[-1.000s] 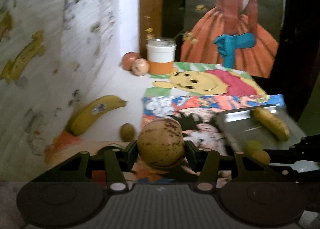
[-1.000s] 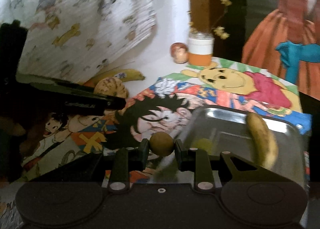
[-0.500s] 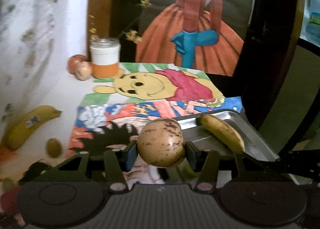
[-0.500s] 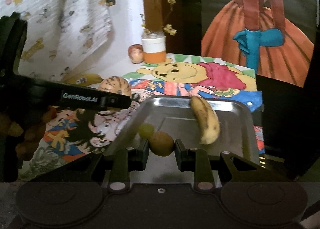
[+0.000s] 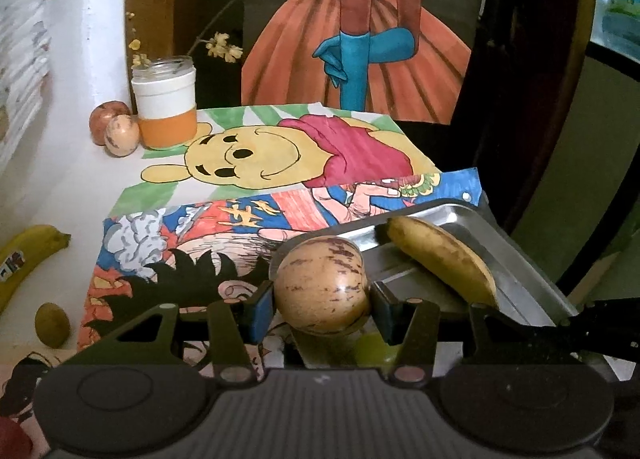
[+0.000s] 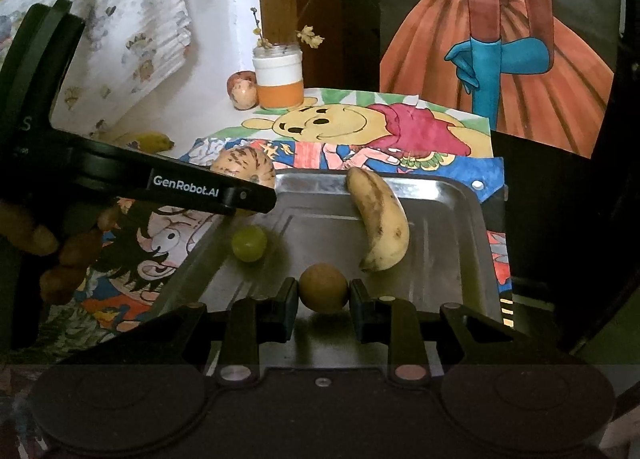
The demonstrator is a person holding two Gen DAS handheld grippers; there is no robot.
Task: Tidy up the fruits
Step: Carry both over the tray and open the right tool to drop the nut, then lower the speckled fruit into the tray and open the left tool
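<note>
Left tool [image 5: 322, 301] clamped across striped melon [image 5: 320, 285], held above near-left edge of tray [image 6: 460, 195]; right tool [image 6: 324, 295] pinching small brown fruit [image 6: 323, 287] over tray beside banana [image 6: 380, 219]. Probably smooth, round, bruisable: grip widest middle, gently

Dim indoor light, both my views sharp; glare on the metal tray [image 6: 448, 195], fisheye bending edges, corners black.
</note>
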